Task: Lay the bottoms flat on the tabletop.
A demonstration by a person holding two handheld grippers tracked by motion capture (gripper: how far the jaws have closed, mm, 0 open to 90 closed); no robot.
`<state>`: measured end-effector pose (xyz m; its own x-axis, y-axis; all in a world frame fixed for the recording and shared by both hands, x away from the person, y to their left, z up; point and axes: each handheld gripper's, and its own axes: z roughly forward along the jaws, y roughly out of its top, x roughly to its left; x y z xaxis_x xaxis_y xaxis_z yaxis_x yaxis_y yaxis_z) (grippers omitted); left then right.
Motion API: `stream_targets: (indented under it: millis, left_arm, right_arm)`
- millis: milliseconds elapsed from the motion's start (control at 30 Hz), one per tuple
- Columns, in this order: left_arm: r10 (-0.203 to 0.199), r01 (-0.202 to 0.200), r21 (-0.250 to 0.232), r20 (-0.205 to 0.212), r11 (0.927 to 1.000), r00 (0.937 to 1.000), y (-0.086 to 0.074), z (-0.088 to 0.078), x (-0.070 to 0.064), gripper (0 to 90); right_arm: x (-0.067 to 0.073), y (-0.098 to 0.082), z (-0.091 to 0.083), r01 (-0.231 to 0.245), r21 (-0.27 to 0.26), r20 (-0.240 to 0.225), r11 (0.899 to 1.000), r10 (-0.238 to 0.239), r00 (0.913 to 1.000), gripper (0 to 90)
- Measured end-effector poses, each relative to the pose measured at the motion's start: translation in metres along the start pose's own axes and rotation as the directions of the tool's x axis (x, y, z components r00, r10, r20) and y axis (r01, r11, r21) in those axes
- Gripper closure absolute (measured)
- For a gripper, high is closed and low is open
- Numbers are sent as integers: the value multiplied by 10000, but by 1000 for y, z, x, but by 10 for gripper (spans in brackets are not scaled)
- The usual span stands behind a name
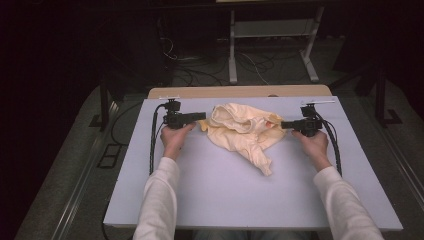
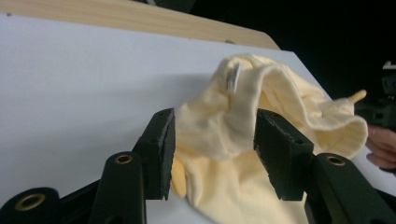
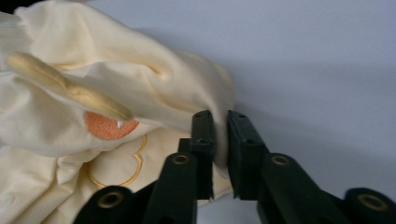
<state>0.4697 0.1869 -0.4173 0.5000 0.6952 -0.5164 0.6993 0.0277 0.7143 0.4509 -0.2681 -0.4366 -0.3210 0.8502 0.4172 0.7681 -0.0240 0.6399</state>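
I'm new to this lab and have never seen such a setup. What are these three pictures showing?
A person at a white table holds hand-held tongs in each hand. The high view looks down from above; the other two come from cameras riding on each tool. A crumpled pale yellow garment lies on the table. The right tongs pinch a fold at its edge, jaws nearly together. The left tongs stand open with cloth between the jaws, which do not press it.

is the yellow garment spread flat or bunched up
Bunched up: the yellow garment lies crumpled in folds on the white board, one end trailing toward the person.
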Motion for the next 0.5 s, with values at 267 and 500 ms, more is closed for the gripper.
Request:
stream_targets:
  millis: [267,500]
  left_arm:
    - [-111,117,318,-201,9994,9997,-15,0,-1,437]
    - [-243,266,617,-380,9977,9990,-27,6,-4,436]
  right_arm:
    - [4,0,-11,760,-353,-189,9965,-767,9969,524]
    - [6,0,-15,1269,-269,-46,9916,-1270,9919,449]
